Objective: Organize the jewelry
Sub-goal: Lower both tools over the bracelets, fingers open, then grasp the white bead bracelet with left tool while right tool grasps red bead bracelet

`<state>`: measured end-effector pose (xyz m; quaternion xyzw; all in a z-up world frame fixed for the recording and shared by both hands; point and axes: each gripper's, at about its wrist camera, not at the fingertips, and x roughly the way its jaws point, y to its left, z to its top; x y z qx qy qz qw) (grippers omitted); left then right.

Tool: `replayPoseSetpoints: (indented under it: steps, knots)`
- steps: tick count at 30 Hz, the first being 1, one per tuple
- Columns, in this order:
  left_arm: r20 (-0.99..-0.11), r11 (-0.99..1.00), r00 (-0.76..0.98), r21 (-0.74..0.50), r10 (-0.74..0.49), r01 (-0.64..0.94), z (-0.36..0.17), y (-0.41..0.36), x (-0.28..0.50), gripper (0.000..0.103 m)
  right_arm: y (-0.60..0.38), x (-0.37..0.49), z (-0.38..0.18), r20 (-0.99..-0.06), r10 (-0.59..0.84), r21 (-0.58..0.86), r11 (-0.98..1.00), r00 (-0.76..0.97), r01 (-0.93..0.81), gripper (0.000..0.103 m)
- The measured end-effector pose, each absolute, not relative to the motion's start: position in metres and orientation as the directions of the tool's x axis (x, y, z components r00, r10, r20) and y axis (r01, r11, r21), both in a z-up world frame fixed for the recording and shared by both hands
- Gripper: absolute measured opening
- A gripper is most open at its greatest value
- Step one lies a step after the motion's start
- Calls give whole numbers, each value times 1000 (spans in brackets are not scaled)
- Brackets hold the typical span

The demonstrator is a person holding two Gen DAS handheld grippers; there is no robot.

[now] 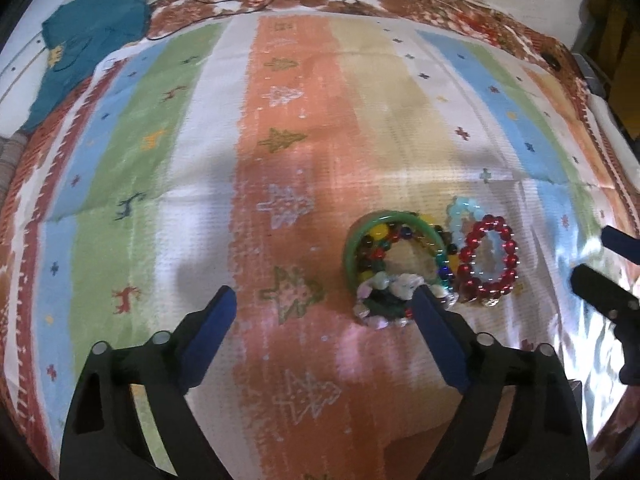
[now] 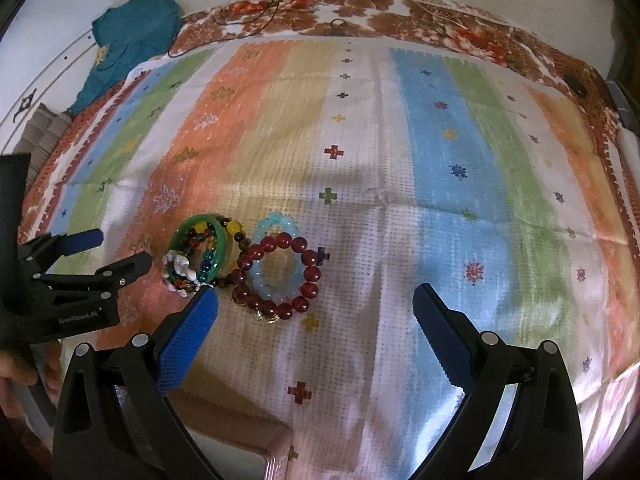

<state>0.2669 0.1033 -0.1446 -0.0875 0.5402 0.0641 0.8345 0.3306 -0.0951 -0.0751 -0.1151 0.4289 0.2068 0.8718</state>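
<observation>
A pile of bracelets lies on the striped cloth (image 1: 280, 140). A green bangle (image 1: 354, 240) stands tilted with multicoloured bead strings (image 1: 374, 250) inside it. A pale shell bracelet (image 1: 384, 284) leans at its front. A dark red bead bracelet (image 1: 490, 256) lies on a light blue bead bracelet (image 1: 460, 208) to the right. The same pile shows in the right wrist view: bangle (image 2: 182, 232), red beads (image 2: 280, 276), blue beads (image 2: 278, 222). My left gripper (image 1: 324, 300) is open, its right finger beside the shell bracelet. My right gripper (image 2: 314, 300) is open just right of the pile. Both are empty.
A teal garment (image 1: 92, 36) lies at the far left beyond the cloth. A dark cable (image 2: 276, 4) runs across the floral sheet at the back. A pinkish box corner (image 2: 256, 436) sits under my right gripper. The cloth stretches right of the pile.
</observation>
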Motion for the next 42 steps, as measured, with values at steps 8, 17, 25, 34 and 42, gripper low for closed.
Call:
replayPoseSetpoints:
  steps: [8,17,25,34,42]
  knots:
    - [-928,976,372,-99,-19,-196,-164,107,274,62,-89,346,-91,-813,237,-41,888,532,-459,99]
    - [-925,977,375,-129,-58,-169,-170,113,281,56,-82,360,-106,-832,232,-34,886,504,-463,89]
    - [-927,980,365,-142,-83,-138,-174,105,287,40,-76,370,-116,-850,227,-32,879,476,-476,67]
    - [-918,977,380,-172,-114,-123,-176,99,291,18,-74,377,-127,-863,248,-6,866,439,-501,30]
    - [-920,978,377,-163,-104,-128,-173,100,289,7,-71,374,-125,-859,257,-9,857,442,-515,15]
